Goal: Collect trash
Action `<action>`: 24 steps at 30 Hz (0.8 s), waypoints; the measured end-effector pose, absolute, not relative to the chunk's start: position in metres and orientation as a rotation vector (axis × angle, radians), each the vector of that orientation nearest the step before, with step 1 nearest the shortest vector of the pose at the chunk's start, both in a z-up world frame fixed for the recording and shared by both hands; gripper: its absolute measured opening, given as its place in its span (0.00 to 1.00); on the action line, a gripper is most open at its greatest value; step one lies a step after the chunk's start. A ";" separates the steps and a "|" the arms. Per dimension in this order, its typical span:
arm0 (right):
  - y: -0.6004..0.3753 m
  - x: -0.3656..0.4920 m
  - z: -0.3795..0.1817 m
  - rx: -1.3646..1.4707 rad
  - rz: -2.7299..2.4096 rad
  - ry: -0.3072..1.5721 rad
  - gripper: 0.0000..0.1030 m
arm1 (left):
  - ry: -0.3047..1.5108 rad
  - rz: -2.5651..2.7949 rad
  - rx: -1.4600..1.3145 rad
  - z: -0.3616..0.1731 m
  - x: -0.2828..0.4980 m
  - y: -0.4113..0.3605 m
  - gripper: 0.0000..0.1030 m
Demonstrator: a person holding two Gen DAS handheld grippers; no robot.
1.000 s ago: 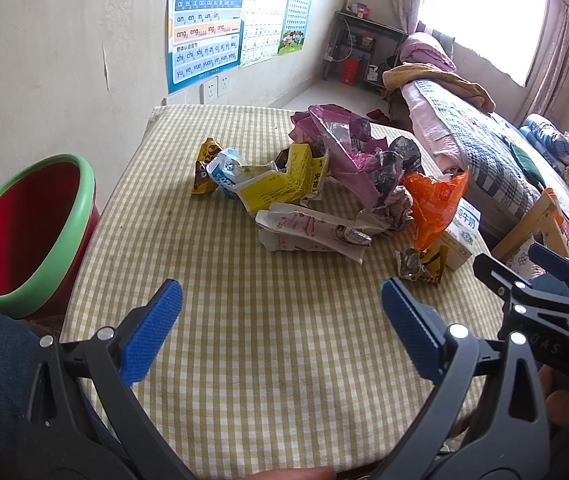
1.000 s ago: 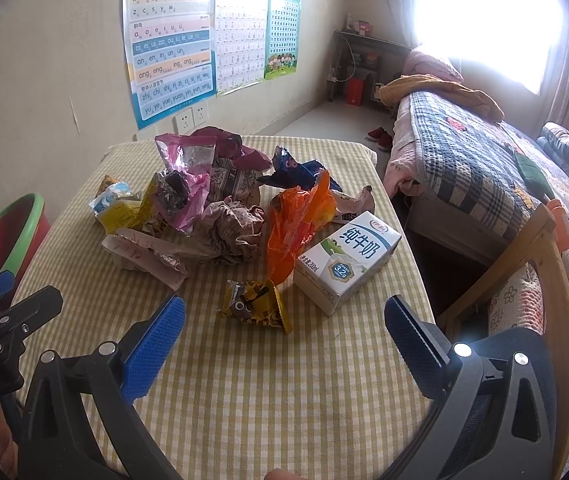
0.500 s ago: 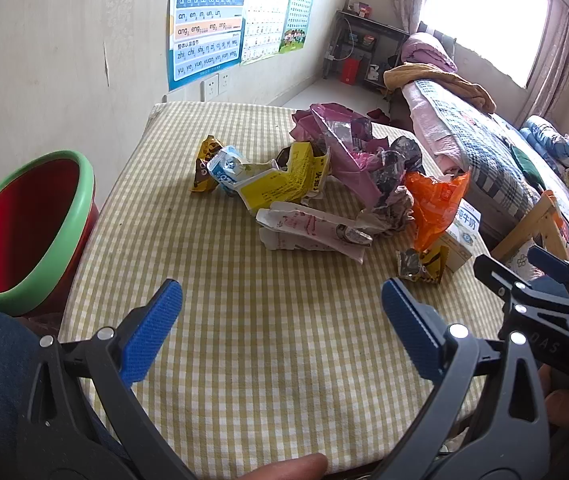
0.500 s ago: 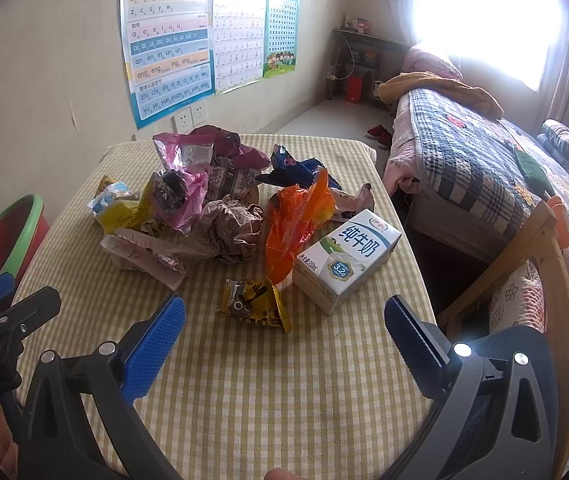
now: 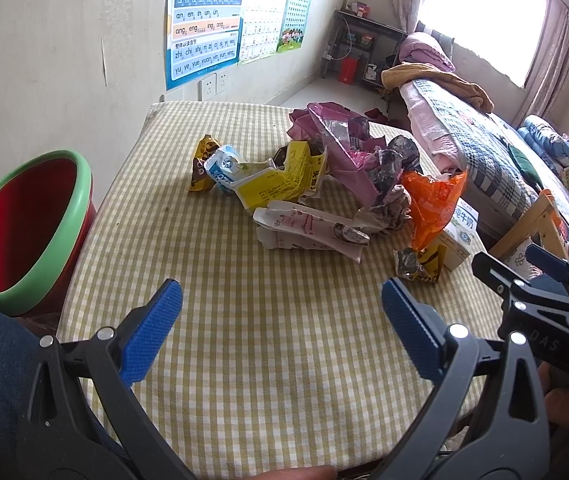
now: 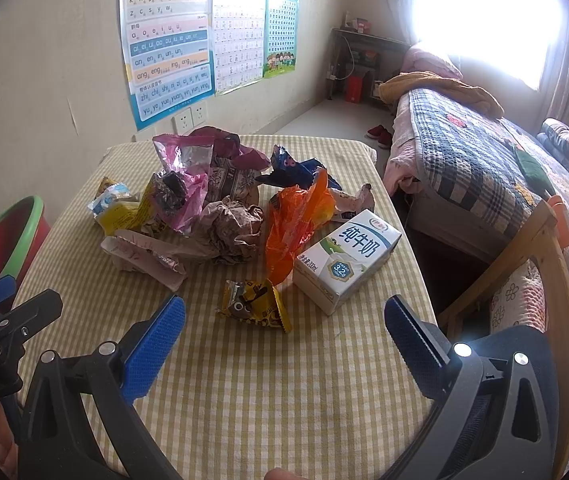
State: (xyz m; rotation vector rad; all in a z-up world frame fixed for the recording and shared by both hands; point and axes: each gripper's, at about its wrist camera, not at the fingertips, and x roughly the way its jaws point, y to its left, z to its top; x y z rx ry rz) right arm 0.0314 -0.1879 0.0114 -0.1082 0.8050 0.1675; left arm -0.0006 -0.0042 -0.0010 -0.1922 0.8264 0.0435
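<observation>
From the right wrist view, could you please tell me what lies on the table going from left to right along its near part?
Pale pink wrapper → small yellow snack wrapper → orange plastic bag → milk carton.

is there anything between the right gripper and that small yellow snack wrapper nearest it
Nothing visible. The right gripper is open, and only bare checked tablecloth lies between its fingers and the yellow snack wrapper. The milk carton sits beside the wrapper to its right, not in the path.
</observation>
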 end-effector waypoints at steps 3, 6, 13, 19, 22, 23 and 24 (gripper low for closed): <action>-0.188 0.032 0.012 -0.106 0.168 0.805 0.93 | 0.827 0.040 -0.189 -0.001 0.000 -0.005 0.95; -0.188 0.031 0.012 -0.105 0.168 0.805 0.93 | 0.829 0.039 -0.190 -0.001 0.000 -0.005 0.95; -0.188 0.032 0.012 -0.105 0.168 0.805 0.93 | 0.828 0.040 -0.191 -0.002 0.000 -0.005 0.95; -0.189 0.032 0.013 -0.100 0.167 0.801 0.93 | 0.830 0.042 -0.185 -0.002 0.000 -0.006 0.95; -0.191 0.035 0.015 -0.092 0.171 0.808 0.93 | 0.831 0.038 -0.173 0.000 0.000 -0.008 0.95; -0.194 0.036 0.017 -0.085 0.171 0.810 0.93 | 0.833 0.036 -0.169 0.000 0.000 -0.009 0.95; -0.195 0.038 0.017 -0.079 0.171 0.814 0.93 | 0.833 0.034 -0.167 0.001 0.000 -0.010 0.95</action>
